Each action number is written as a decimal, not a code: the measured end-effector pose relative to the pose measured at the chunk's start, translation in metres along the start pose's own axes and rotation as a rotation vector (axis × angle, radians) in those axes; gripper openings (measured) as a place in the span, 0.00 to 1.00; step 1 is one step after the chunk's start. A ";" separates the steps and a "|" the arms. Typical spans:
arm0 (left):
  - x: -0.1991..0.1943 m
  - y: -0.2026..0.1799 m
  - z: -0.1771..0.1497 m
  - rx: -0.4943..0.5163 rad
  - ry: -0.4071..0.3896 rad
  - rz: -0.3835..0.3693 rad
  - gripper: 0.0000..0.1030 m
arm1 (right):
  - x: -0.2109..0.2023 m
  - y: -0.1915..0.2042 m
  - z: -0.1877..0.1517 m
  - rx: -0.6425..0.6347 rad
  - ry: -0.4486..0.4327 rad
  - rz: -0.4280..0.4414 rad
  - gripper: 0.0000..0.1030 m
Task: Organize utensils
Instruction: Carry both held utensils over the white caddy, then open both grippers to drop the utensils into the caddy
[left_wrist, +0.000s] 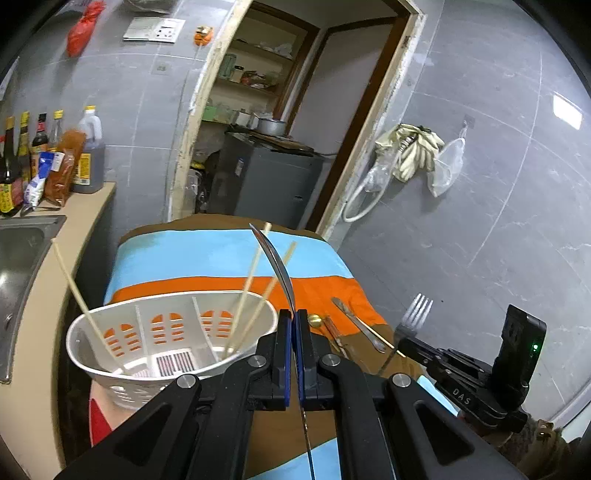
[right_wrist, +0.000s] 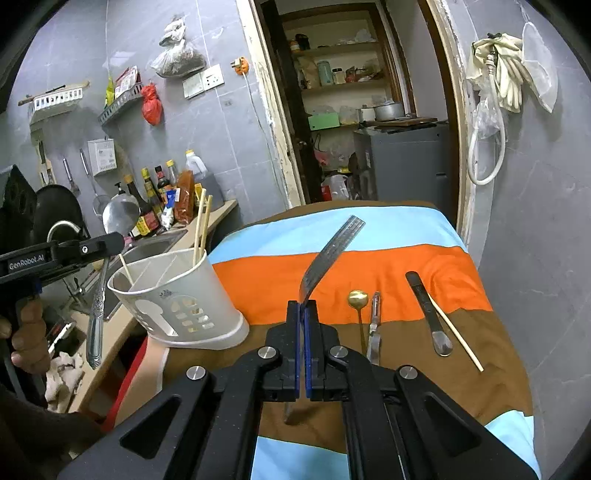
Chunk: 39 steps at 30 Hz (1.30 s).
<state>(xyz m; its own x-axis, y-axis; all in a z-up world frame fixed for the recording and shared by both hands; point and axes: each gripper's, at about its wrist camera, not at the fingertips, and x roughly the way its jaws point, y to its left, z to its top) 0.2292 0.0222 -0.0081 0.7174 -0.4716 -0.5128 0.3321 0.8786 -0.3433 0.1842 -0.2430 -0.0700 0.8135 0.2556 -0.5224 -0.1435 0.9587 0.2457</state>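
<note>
My left gripper (left_wrist: 294, 321) is shut on a metal spoon (left_wrist: 275, 260), seen edge-on, held just right of the white utensil holder (left_wrist: 173, 332). The holder has three wooden chopsticks (left_wrist: 255, 288) in it. In the right wrist view the left gripper (right_wrist: 110, 242) holds the same spoon, with its ornate handle (right_wrist: 95, 317) hanging down left of the holder (right_wrist: 177, 302). My right gripper (right_wrist: 303, 310) is shut on a fork (right_wrist: 328, 254), whose tines (left_wrist: 417, 308) show in the left wrist view. On the striped cloth lie a gold spoon (right_wrist: 357, 299), a peeler (right_wrist: 373, 325), a dark-handled utensil (right_wrist: 428, 310) and one chopstick (right_wrist: 456, 332).
The striped cloth (right_wrist: 388, 266) covers a small table. A counter with a sink (left_wrist: 18, 258) and sauce bottles (left_wrist: 22, 158) lies to the left. A doorway with a grey cabinet (left_wrist: 266, 177) is behind. Gloves and a hose (right_wrist: 495, 85) hang on the tiled wall to the right.
</note>
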 end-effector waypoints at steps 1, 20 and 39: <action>-0.001 0.002 0.000 -0.004 -0.006 0.005 0.03 | -0.002 0.002 0.002 -0.003 -0.008 0.001 0.02; -0.048 0.105 0.042 -0.183 -0.323 0.265 0.03 | 0.016 0.117 0.102 -0.144 -0.277 0.198 0.02; 0.004 0.108 0.020 -0.069 -0.317 0.308 0.03 | 0.080 0.133 0.056 -0.172 -0.108 0.132 0.02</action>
<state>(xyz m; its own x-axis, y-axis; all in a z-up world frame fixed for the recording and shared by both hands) 0.2806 0.1166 -0.0317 0.9323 -0.1324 -0.3367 0.0394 0.9623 -0.2693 0.2621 -0.1017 -0.0337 0.8355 0.3740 -0.4026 -0.3387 0.9274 0.1586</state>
